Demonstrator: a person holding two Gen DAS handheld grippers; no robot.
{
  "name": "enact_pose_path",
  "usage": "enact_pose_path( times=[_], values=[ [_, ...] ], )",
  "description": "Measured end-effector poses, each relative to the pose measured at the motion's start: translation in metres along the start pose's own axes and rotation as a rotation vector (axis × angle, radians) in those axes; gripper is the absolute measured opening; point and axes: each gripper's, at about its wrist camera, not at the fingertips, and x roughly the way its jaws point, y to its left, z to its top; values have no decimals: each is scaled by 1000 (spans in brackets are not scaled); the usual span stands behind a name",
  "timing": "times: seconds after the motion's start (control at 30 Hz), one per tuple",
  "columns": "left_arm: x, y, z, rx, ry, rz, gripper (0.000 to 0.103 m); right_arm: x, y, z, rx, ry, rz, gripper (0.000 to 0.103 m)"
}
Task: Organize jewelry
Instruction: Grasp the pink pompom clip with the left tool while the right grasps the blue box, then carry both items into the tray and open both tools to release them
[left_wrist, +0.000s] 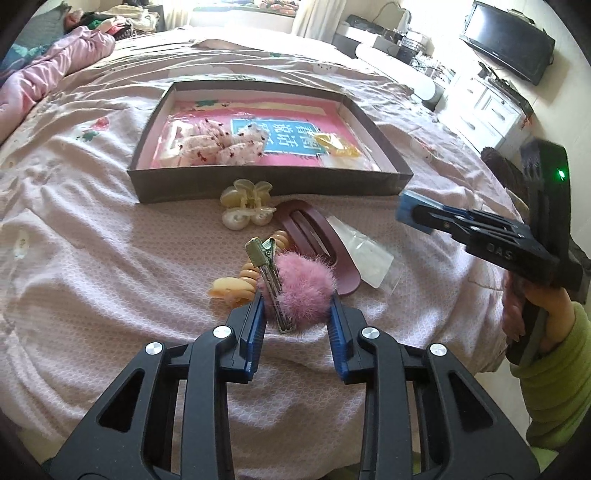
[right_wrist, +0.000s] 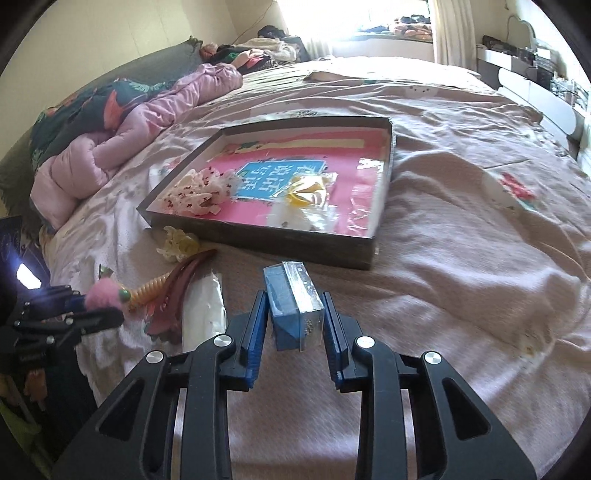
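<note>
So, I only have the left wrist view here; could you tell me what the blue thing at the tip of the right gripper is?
Observer: It is a small blue box with a clear plastic cover; the right gripper is shut on its two sides.
Operator: Thank you. Is anything inside it?
Observer: Tiny specks show behind the cover, but I cannot tell what they are.
Operator: Is it over the dark cardboard tray?
Observer: No, it hangs over the pink bedspread, short of the tray's near wall.
</note>
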Motion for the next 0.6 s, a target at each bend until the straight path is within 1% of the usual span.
enact_pose_path(
  times=[0.27, 0.6],
  values=[
    [-10, 13, 9, -23, -31, 23, 22, -24, 0, -3, -4, -32, -4, 27],
    [-22, 38, 30, -57, -83, 53, 22, -34, 17, 13, -32, -77, 21, 27]
  ],
)
